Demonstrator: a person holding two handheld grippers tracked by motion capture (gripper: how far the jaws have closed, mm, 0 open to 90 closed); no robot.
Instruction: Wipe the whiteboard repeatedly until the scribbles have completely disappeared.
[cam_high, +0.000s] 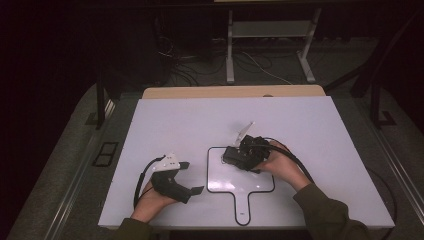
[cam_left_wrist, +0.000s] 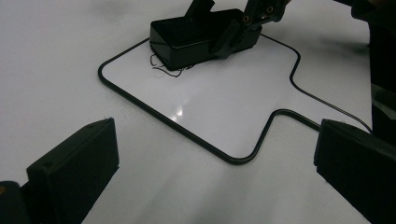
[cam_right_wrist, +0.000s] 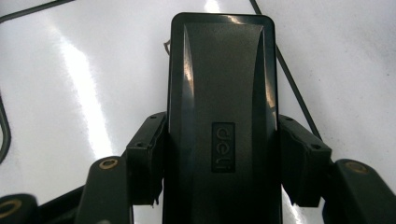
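A black Deli whiteboard eraser (cam_right_wrist: 222, 93) is clamped between the jaws of my right gripper (cam_right_wrist: 222, 158), which is shut on its two long sides. In the high view the eraser (cam_high: 232, 155) lies low over the upper part of a black paddle-shaped outline (cam_high: 207, 170) drawn on the white board (cam_high: 310, 130). A thin dark scribble (cam_left_wrist: 166, 70) lies on the board just beside the eraser (cam_left_wrist: 187, 39). My left gripper (cam_high: 194, 177) rests left of the outline, jaws wide open and empty (cam_left_wrist: 210, 168), facing the eraser.
A tan wooden strip (cam_high: 232, 92) runs along the board's far edge. Beyond it are white stand legs (cam_high: 230, 50) and loose cables on the dark floor. The right gripper's cable (cam_high: 300, 165) loops over the board by the right hand.
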